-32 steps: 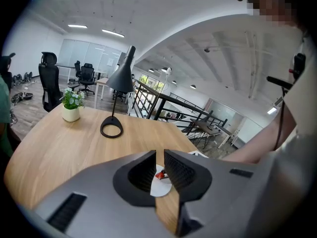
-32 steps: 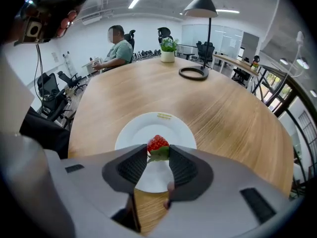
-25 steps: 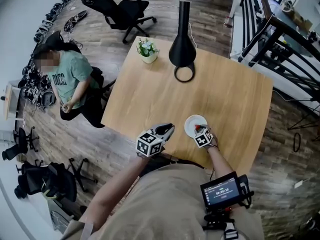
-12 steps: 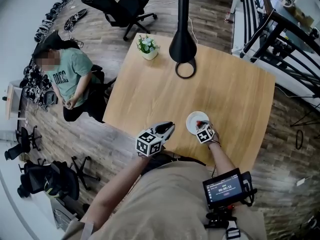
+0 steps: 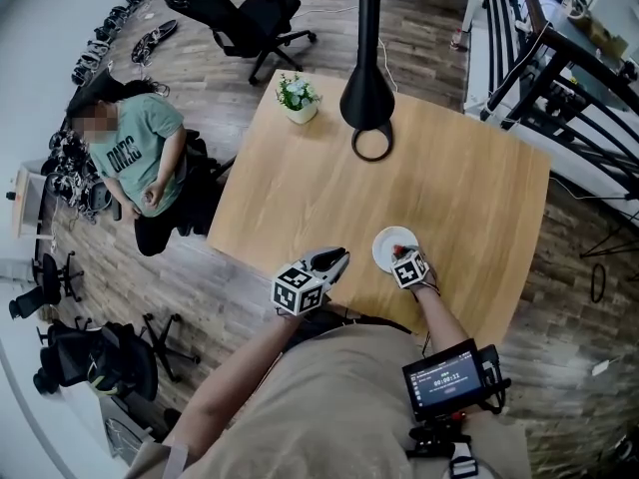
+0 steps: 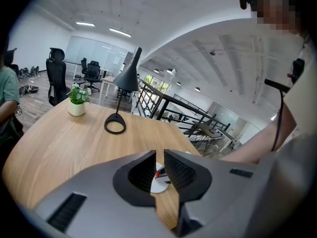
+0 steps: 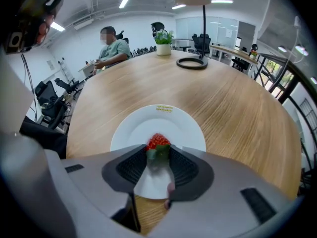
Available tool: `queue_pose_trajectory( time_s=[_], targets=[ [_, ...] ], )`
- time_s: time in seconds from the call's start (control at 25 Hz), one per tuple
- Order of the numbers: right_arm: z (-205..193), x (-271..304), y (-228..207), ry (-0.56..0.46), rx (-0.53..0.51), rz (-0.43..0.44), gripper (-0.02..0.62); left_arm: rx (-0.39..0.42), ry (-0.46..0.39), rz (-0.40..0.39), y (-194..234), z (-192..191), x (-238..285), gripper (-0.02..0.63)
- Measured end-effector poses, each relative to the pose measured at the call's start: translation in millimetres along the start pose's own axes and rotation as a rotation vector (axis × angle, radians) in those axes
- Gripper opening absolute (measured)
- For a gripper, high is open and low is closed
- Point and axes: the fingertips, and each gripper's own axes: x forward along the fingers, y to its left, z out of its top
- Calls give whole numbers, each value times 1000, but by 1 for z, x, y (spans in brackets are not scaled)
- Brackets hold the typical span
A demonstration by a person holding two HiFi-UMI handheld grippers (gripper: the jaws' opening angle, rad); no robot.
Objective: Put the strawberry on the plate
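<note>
- Almost nothing has moved since a second ago: the right gripper [image 7: 158, 157] stays over the near part of the plate [image 7: 130, 127], and only the seated person [image 5: 135, 158] beside the table [image 7: 237, 108] has shifted a little.
- Its jaws pinch the strawberry [image 7: 158, 143] at the green leafy end, with the red tip pointing forward above the plate. I cannot tell if the fruit already touches the plate.
- The left gripper [image 6: 159, 158] hangs at the table edge, its jaws a narrow slit apart with nothing between them.
- Risk, in my judgement: if the jaws open while the fruit is high or near the rim, the rounded berry could roll off the smooth plate onto the wood. A tight squeeze could also bruise it.
- The plate is round, white and glossy, the table is pale wood with fine grain, and the jaw pads are dark and ribbed.
</note>
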Motion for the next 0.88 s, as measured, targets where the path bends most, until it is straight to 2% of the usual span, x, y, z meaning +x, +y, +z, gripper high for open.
queue_pose_trajectory(
  time_s=[0.32,0.48,0.52,0.56,0.6,0.88],
  targets=[
    [-3,3,-2,14,0,-1,143,-9,-4,-5,-1,1,1,34],
    [-1,4,0,18,-7,28,143,-21,-9,-7,-1,0,1,34],
    [0,3,3,8,-12,45,162,-22,-12,-8,-1,0,1,34],
    [2,2,6,-10,-14,61,296,-23,-16,-9,-2,1,0,34],
    [4,-1,8,-33,-11,70,387,-24,-22,-9,-2,2,-2,34],
    [29,-47,13,-181,25,51,391,-52,-67,-6,3,5,-16,34]
  ],
)
